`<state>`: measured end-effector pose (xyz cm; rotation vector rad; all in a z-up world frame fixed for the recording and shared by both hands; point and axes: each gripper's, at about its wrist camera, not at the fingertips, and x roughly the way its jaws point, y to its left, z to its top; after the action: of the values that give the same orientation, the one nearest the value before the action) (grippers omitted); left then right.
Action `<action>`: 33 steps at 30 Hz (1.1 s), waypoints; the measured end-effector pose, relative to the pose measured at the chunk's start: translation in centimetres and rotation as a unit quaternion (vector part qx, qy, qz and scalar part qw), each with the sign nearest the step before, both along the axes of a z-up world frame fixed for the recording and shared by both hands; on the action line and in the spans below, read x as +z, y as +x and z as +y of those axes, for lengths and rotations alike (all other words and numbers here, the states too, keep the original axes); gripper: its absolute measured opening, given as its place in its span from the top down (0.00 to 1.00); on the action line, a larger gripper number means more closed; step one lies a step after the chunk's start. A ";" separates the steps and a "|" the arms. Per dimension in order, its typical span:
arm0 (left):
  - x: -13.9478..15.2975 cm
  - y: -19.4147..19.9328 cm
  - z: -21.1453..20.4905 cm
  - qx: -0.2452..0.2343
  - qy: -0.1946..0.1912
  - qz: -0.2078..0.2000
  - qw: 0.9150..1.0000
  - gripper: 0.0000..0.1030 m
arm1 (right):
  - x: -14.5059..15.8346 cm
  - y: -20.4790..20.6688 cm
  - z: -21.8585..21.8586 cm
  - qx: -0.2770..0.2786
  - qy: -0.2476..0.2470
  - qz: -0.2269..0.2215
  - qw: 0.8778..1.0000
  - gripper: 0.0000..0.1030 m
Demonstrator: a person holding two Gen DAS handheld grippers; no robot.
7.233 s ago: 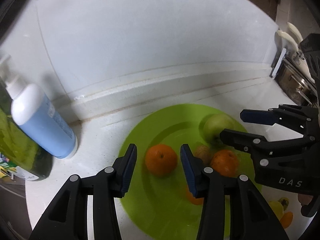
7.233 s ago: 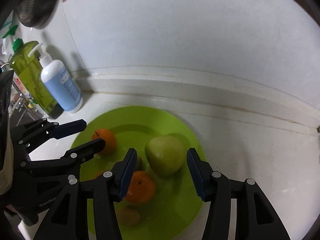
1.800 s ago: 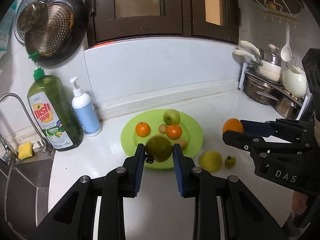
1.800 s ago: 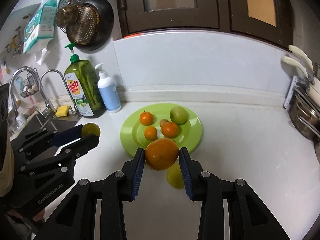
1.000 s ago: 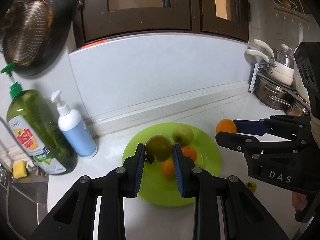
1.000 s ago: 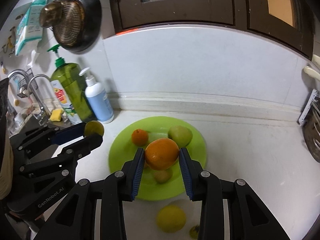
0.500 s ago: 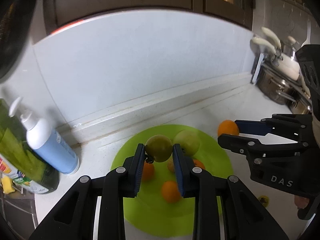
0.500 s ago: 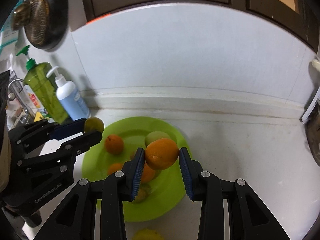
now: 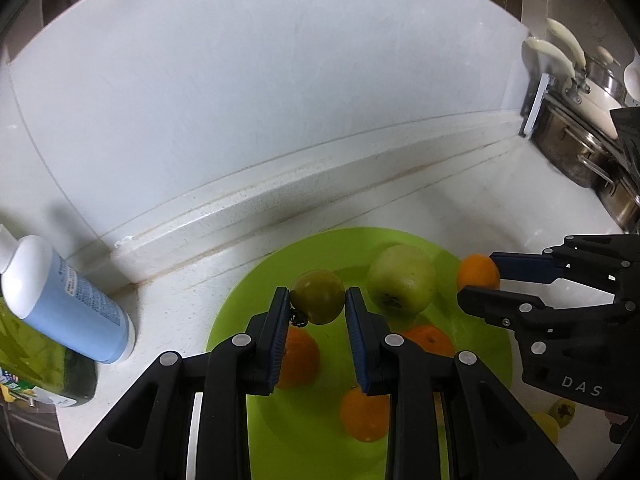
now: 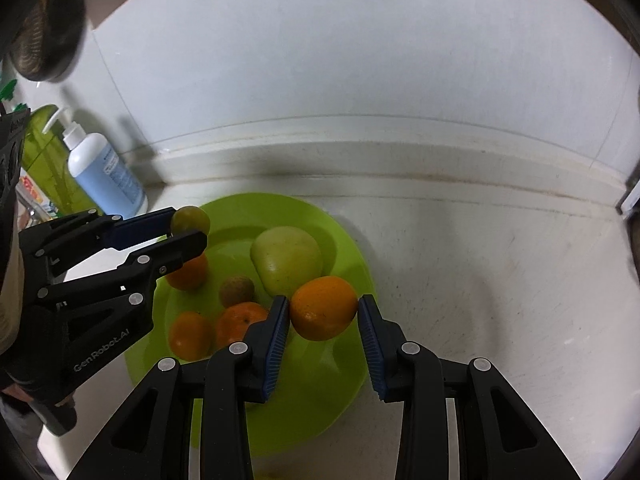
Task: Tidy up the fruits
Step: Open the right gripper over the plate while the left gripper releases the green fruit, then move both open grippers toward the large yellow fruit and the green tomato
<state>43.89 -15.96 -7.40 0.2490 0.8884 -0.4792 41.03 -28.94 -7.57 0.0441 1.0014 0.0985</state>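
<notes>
A lime-green plate (image 10: 352, 248) sits on a white desk (image 10: 500, 280), near the back wall. On the plate lie a large green apple (image 10: 286, 262), three small oranges (image 10: 190, 336) and a brownish kiwi-like fruit (image 10: 237, 291). The left gripper (image 9: 318, 300) hangs above the plate's left side, its fingers (image 9: 280, 320) clenched on a small green fruit (image 9: 318, 296) (a dark stem shows at its base). The right gripper (image 10: 323, 312) hangs above the plate's right side, just in front of the apple, its fingers (image 10: 370, 332) grasping a large orange (image 10: 323, 307). Left of the plate stand a blue pump bottle (image 10: 106, 174) and a green soap bottle (image 10: 44, 160). Right of the plate, steel pots (image 9: 580, 140) are stacked.
</notes>
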 end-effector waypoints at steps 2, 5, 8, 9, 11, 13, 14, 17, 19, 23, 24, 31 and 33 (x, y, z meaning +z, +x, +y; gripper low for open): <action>-0.3 0.2 0.0 -0.001 0.000 0.006 1.000 0.72 | -0.3 0.3 -0.1 -0.002 0.000 0.003 1.000 0.65; -0.5 0.5 0.0 -0.002 0.004 0.009 1.000 0.72 | -0.4 0.3 -0.1 -0.001 0.001 0.004 1.000 0.65; -0.6 0.6 0.1 -0.003 0.005 0.011 1.000 0.72 | -0.5 0.6 0.0 0.001 0.002 0.005 1.000 0.65; -0.6 0.6 0.1 -0.002 0.005 0.011 1.000 0.72 | -0.5 0.6 0.0 0.002 0.002 0.006 1.000 0.65; -0.6 0.7 0.1 -0.001 0.004 0.011 1.000 0.72 | -0.5 0.6 -0.1 0.002 0.004 0.008 1.000 0.65; -0.5 0.6 0.2 0.001 0.002 0.007 1.000 0.71 | -0.4 0.5 -0.2 -0.004 0.004 0.005 1.000 0.64; -0.5 0.6 0.2 0.001 0.001 0.006 1.000 0.69 | -0.3 0.4 -0.2 -0.004 0.003 0.004 1.000 0.64; -0.1 0.4 0.4 0.003 -0.002 0.003 1.000 0.63 | 0.2 0.1 -0.2 -0.001 -0.003 -0.004 1.000 0.63; 0.2 0.0 0.6 0.003 -0.002 -0.005 1.000 0.62 | 0.6 -0.2 0.0 0.001 -0.005 -0.010 1.000 0.63; 0.9 -0.7 0.8 0.011 0.002 -0.018 1.000 0.60 | 1.5 -0.7 0.0 0.002 -0.003 -0.020 1.000 0.62; 1.2 -1.0 0.9 0.013 0.001 -0.022 1.000 0.60 | 1.7 -0.9 0.1 0.002 -0.003 -0.023 1.000 0.62; 3.1 -3.0 1.6 0.028 -0.004 -0.042 0.999 0.55 | 3.7 -3.0 0.4 0.004 -0.009 -0.051 0.999 0.62; 3.9 -3.9 1.9 0.026 -0.008 -0.055 0.998 0.52 | 4.5 -3.8 0.5 0.003 -0.007 -0.061 0.998 0.62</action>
<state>40.02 -14.05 -3.52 0.2337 0.7817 -0.4200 37.19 -28.43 -3.05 0.0219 0.8803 0.0978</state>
